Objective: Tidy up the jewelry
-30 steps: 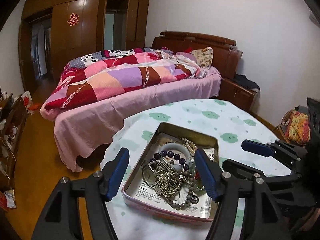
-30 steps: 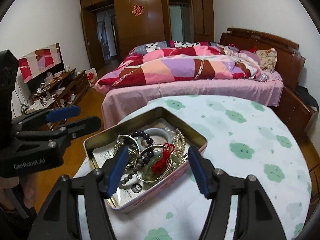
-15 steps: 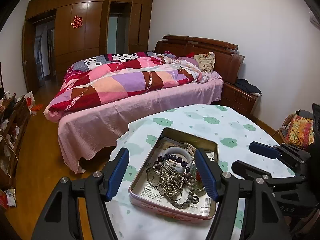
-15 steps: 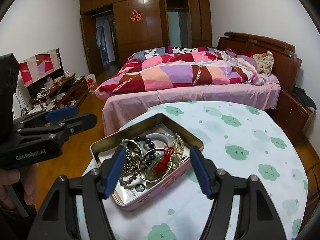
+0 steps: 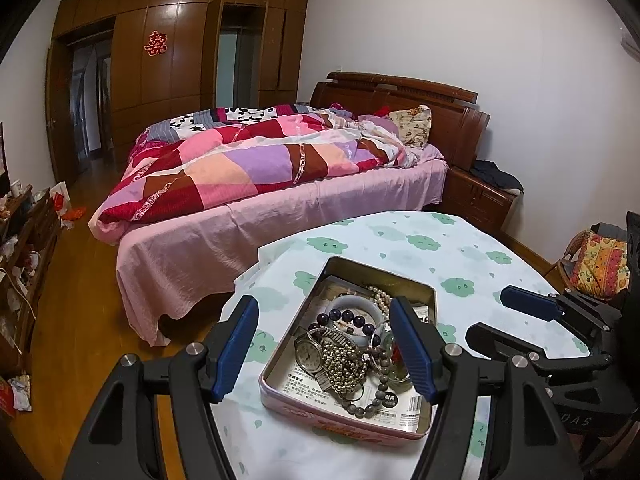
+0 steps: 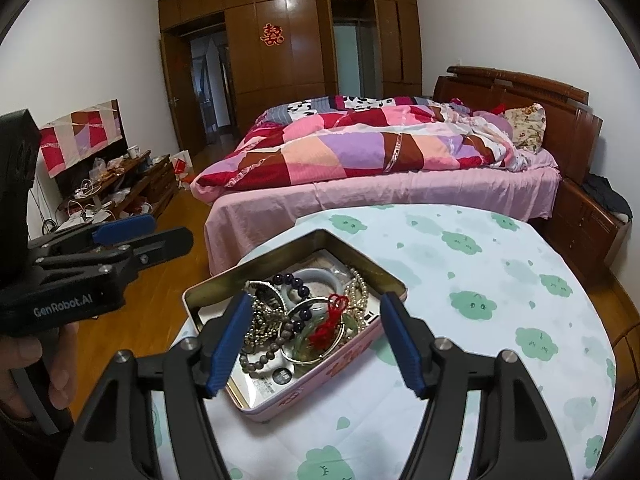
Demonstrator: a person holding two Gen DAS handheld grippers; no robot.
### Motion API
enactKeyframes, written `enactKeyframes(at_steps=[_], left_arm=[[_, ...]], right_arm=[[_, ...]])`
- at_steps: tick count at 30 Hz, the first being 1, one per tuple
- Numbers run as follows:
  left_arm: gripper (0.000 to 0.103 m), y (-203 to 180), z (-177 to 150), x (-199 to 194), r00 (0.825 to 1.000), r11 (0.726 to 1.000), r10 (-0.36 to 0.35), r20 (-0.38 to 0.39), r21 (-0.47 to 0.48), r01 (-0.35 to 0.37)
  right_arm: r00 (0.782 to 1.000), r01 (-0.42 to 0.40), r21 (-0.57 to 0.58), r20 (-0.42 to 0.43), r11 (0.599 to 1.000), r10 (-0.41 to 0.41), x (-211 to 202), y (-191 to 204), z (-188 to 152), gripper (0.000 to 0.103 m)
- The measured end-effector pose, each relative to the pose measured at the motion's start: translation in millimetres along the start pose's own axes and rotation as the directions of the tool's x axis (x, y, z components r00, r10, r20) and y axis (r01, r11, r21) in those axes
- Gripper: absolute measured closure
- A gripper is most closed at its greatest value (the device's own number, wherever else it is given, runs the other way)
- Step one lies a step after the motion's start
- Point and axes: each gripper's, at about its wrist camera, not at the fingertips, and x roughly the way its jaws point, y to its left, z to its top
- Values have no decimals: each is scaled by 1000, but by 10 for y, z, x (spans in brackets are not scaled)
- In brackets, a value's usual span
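A pink tin (image 5: pixel 340 420) stands open on the round table (image 5: pixel 460 248), its floor lined with printed paper. A tangle of jewelry lies in it: a wristwatch (image 5: pixel 308 350), a gold bead chain (image 5: pixel 344 364), a dark purple bead bracelet (image 5: pixel 352 318), a white bangle (image 5: pixel 354 302), a pearl strand (image 5: pixel 380 296) and a grey bead bracelet (image 5: pixel 376 396). My left gripper (image 5: pixel 324 348) hangs open above the tin's near end, holding nothing. In the right wrist view the tin (image 6: pixel 340 360) shows a red knot charm (image 6: pixel 330 320). My right gripper (image 6: pixel 316 340) is open over it, empty.
The table (image 6: pixel 480 280) wears a white cloth with green clouds. A bed (image 5: pixel 280 200) with a patchwork quilt stands just beyond its far edge. A low cluttered cabinet (image 6: pixel 120 184) lines the left wall. A person's hand (image 6: pixel 24 360) grips the left gripper's handle.
Both views have shifted a little, with the tin staying between the fingers. The right gripper's jaws stand slightly wider. The jewelry lies as before.
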Motion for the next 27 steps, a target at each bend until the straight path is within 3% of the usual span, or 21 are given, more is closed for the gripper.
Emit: enactKeyframes(at_steps=[27], left_arm=[[35,75,-10,8,1000,1000,9,-4,-10,-9]], right_arm=[[1000,10,9,12,1000,-10,-22,-41,18,31]])
